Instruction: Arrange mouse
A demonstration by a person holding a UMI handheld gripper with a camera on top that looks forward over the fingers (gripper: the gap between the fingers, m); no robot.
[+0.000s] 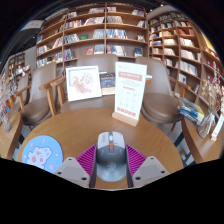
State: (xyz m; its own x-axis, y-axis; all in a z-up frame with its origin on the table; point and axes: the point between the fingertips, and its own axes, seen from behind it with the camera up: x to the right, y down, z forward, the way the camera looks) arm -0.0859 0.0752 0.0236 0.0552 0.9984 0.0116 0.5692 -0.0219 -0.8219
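A grey computer mouse with an orange scroll wheel sits between my two fingers, its front end pointing away from me. My gripper has its magenta pads pressed against both sides of the mouse. The mouse is over the round wooden table, near its front edge. Whether the mouse rests on the table or is held just above it I cannot tell.
A round blue mouse mat with a cartoon print lies to the left of the fingers. An upright sign and a stand-up card are on the far side of the table. Chairs and bookshelves ring the table.
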